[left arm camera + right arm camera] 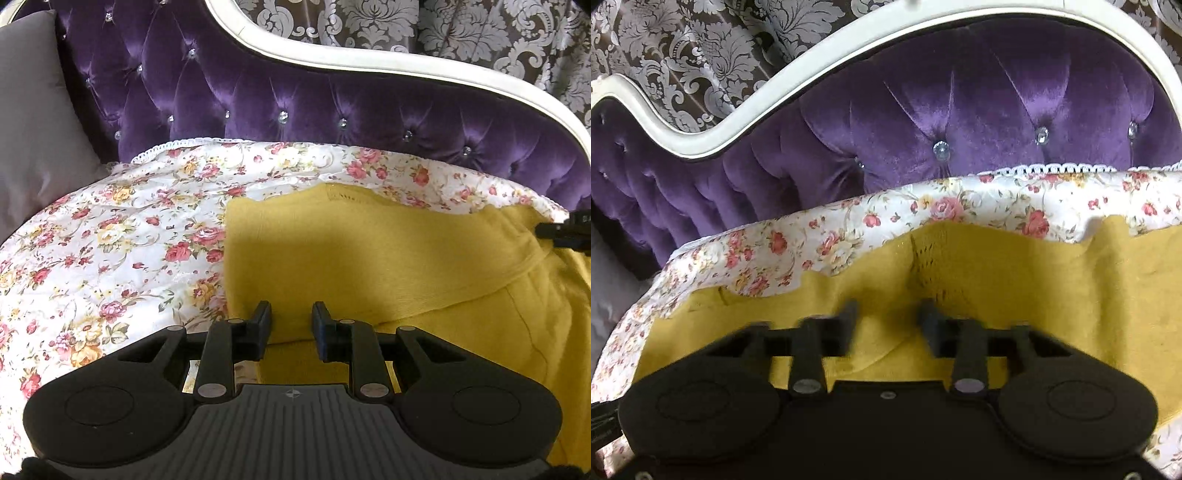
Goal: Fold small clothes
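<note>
A mustard-yellow knit garment [388,258] lies on a floral cover [110,240], with one layer folded over at its left edge. My left gripper [291,317] is open, its fingers just above the garment's near left part with nothing between them. The right gripper's tip shows at the right edge of the left wrist view [565,230], over the garment. In the right wrist view the right gripper [888,317] is open over the yellow garment [1015,288], slightly blurred, and holds nothing.
The floral cover [849,229] lies on a purple tufted sofa [295,99] with a white frame [369,62]. A grey cushion [33,110] stands at the left. Patterned curtain [683,55] hangs behind the sofa.
</note>
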The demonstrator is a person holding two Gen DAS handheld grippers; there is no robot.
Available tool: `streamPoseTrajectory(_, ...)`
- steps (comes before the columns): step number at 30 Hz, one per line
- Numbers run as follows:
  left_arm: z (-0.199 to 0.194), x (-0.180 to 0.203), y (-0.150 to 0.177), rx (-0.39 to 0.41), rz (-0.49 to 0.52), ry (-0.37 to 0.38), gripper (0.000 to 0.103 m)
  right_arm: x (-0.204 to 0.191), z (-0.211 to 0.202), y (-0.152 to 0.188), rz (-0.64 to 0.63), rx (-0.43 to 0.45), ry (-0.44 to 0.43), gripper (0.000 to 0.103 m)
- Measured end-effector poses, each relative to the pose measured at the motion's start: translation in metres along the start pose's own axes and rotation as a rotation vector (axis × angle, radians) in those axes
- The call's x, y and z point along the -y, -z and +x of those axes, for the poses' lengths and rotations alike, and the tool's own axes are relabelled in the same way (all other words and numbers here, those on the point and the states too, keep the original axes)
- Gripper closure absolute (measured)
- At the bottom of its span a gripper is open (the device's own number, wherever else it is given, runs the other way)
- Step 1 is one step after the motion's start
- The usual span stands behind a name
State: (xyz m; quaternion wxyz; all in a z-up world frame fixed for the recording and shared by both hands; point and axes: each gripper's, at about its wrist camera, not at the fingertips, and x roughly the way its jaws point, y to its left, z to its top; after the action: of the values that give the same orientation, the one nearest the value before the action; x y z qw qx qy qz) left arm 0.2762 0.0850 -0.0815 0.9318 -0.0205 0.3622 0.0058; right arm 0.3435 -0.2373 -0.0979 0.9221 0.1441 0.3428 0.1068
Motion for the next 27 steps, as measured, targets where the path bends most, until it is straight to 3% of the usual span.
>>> streamPoseTrajectory(3, 0.000, 0.000, -0.001, -0.002, -0.002, 0.000, 0.079, -0.005, -0.008, -0.004, 0.001, 0.008, -0.038, 0.089)
streamPoseTrajectory(7, -0.009, 0.001, -0.008, 0.005, 0.002, -0.003, 0.079, -0.006, -0.040, -0.005, -0.025, 0.063, 0.012, 0.089)
streamPoseTrajectory(14, -0.011, 0.010, -0.028, 0.045, -0.008, -0.016, 0.078, 0.024, -0.028, 0.010, -0.011, -0.039, 0.116, 0.087)
streamPoseTrajectory(17, 0.002, 0.015, -0.028, 0.012, 0.015, -0.032, 0.078, 0.032, -0.039, 0.016, 0.017, 0.019, 0.066, 0.077)
streamPoseTrajectory(18, 0.007, 0.016, -0.026, -0.004, 0.023, -0.037, 0.078, 0.037, -0.047, 0.017, 0.029, 0.047, 0.055, 0.057)
streamPoseTrajectory(20, 0.020, 0.017, -0.020, -0.049, 0.038, -0.040, 0.078, 0.051, -0.065, 0.020, 0.036, 0.105, 0.085, 0.039)
streamPoseTrajectory(23, 0.019, 0.020, -0.010, -0.003, 0.082, -0.059, 0.077, 0.077, -0.088, 0.023, 0.017, 0.153, 0.194, 0.038)
streamPoseTrajectory(27, 0.018, 0.018, -0.006, 0.017, 0.058, -0.050, 0.077, 0.134, -0.111, 0.018, 0.028, 0.164, 0.360, 0.038)
